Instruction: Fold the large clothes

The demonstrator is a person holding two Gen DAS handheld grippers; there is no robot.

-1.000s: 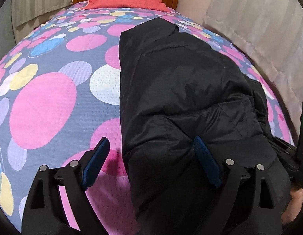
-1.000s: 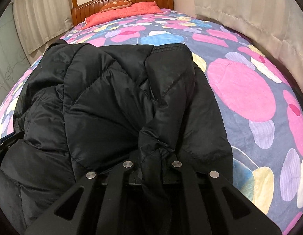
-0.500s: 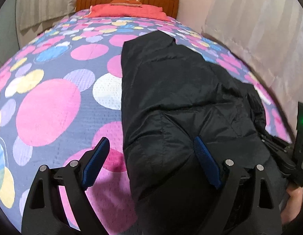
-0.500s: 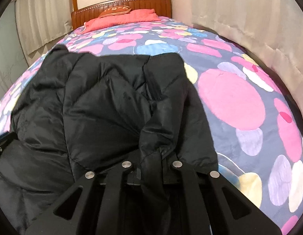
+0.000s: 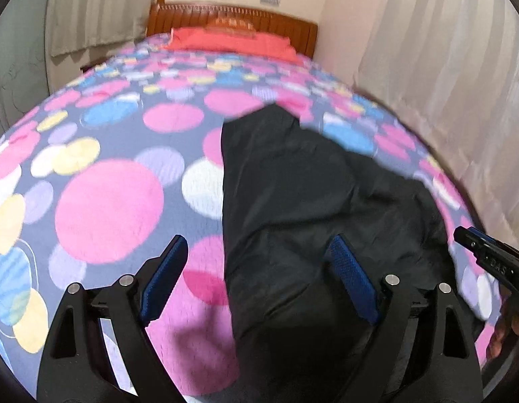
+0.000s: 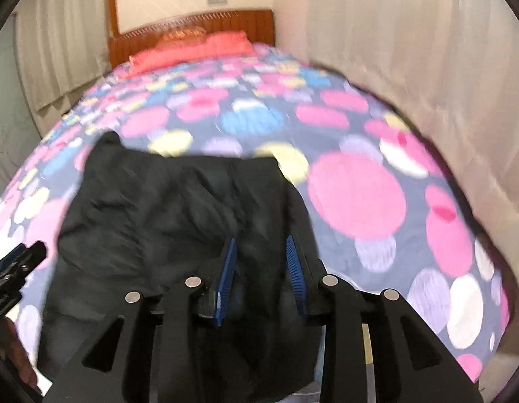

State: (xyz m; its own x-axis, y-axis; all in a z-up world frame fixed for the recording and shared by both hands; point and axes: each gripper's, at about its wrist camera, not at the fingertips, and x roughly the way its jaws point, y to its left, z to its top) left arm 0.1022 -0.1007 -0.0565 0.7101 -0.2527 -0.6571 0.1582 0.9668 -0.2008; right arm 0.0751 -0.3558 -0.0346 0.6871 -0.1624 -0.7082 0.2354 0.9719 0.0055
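Observation:
A black quilted jacket (image 5: 293,184) lies folded lengthwise on the spotted bed cover (image 5: 108,208). My left gripper (image 5: 256,240) hovers open above the jacket's near left edge, one blue pad over the cover and the other over the black fabric, holding nothing. In the right wrist view the jacket (image 6: 165,208) lies below my right gripper (image 6: 260,240), whose jaws are opening. Its blue pads stand apart, and the dark fabric shows through the gap without being pinched. The picture is blurred. Each gripper's tip also shows at the edge of the other's view.
The bed cover (image 6: 357,194) stretches back to a red pillow (image 5: 232,42) and a wooden headboard (image 5: 232,16). Pale curtains (image 5: 444,84) hang close along the bed's right side. A person's hand (image 6: 14,362) shows at the lower left.
Both grippers have risen and pulled back from the jacket. The right gripper, which was shut on a bunched fold of the jacket, has parted its jaws and the fold has dropped out.

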